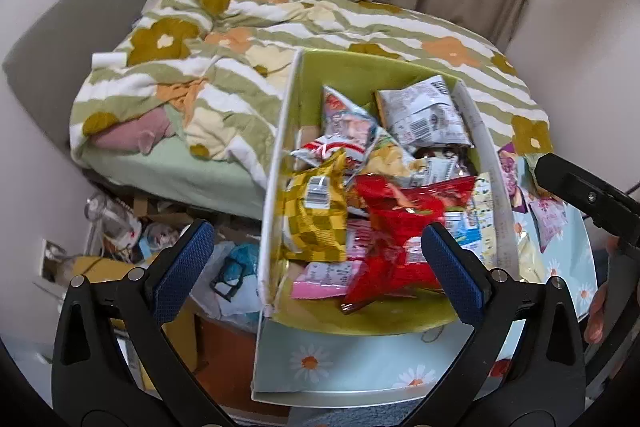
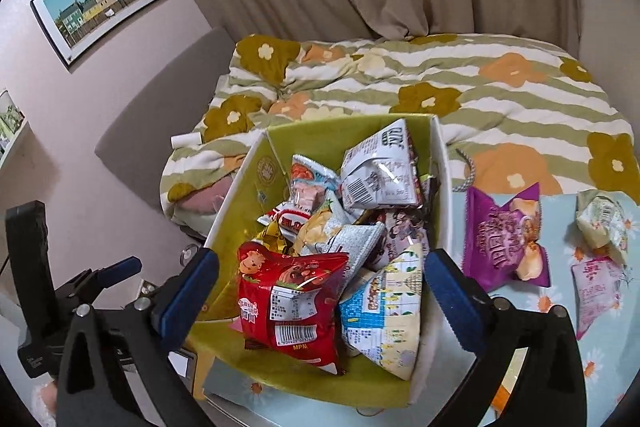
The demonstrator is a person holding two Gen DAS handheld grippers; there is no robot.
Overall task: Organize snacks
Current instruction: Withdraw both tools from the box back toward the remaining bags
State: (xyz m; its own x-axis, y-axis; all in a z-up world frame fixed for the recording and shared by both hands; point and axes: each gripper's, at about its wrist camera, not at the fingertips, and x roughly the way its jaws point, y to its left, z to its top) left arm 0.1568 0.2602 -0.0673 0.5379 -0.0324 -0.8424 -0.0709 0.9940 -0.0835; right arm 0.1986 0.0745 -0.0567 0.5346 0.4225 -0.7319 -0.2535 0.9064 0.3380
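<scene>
Snack box (image 2: 240, 183), green-lined, open-topped, on the tabletop (image 2: 516, 311) with the daisy-print cover, near the bed (image 2: 480, 99): holds a loose heap of packets. Red packet (image 2: 292, 303) lies on top at the near side, beside a blue-and-yellow packet (image 2: 384, 311); a yellow checked packet (image 1: 316, 215) sits at the box's left; a white packet (image 2: 380, 171) at the far end. Outstanding stock, right of the box on the tabletop: purple packet (image 2: 504, 243), pale green packet (image 2: 600, 227), pink packet (image 2: 596, 287), all apart from the box. Right tool (image 2: 322, 285): jaws spread wide, nothing between the pads, poised over the near end of the box with the red packet below; angled downward. Left tool (image 1: 316, 253): jaws likewise wide and empty, straddling the box's near left wall from above, tilted steeply down. Step in hand, by judgement: a packet looks just deposited in the box, the right tool free for another. Next move calls for swinging the right tool rightward to the purple packet, lowering the jaws about its crinkled body and closing gently, since the film bag will slip or crush.
</scene>
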